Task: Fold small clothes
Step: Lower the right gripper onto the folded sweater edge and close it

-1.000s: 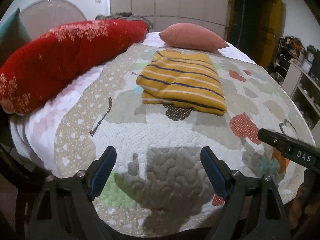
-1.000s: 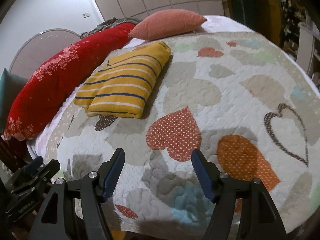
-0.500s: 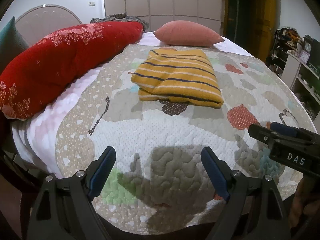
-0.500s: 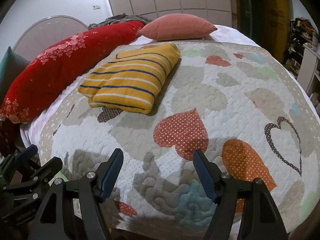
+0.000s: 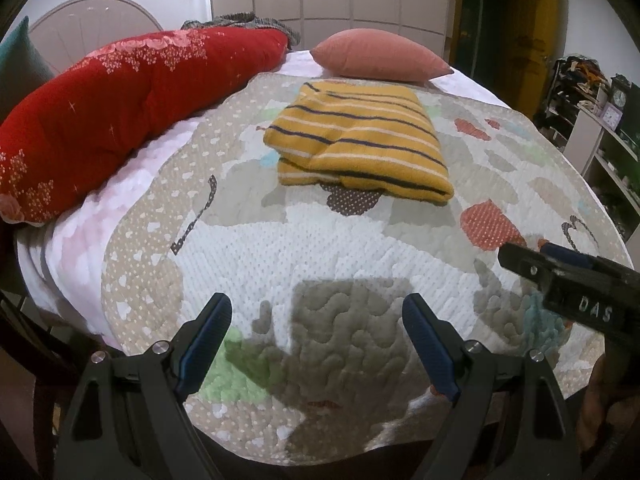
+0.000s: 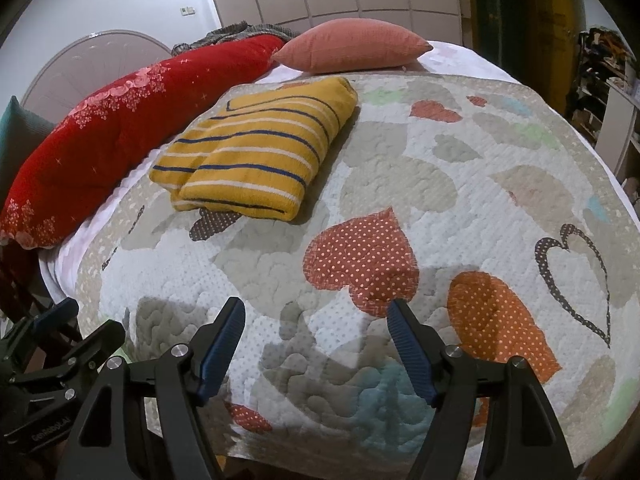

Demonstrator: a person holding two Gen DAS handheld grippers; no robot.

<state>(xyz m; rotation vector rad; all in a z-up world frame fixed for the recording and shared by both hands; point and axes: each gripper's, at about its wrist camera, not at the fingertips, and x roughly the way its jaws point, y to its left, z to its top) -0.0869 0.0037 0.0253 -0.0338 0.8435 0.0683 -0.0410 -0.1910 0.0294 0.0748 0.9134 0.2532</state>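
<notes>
A yellow sweater with navy and white stripes (image 5: 362,142) lies folded on the quilt toward the far side of the bed; it also shows in the right wrist view (image 6: 258,160). My left gripper (image 5: 316,312) is open and empty above the quilt's near edge, well short of the sweater. My right gripper (image 6: 316,312) is open and empty above the near edge, to the right of the sweater. The right gripper shows at the right edge of the left wrist view (image 5: 568,280), and the left gripper at the lower left of the right wrist view (image 6: 52,344).
A patchwork heart quilt (image 5: 280,248) covers the bed. A long red bolster (image 5: 120,96) lies along the left side, a pink pillow (image 5: 376,60) at the far end. Shelves with clutter (image 5: 592,112) stand to the right. Wardrobe doors line the back wall.
Both grippers have drawn back slightly and levelled; the sweater now sits a little farther and more centred in both views. The sweater itself has not moved. Both grippers stayed open.
</notes>
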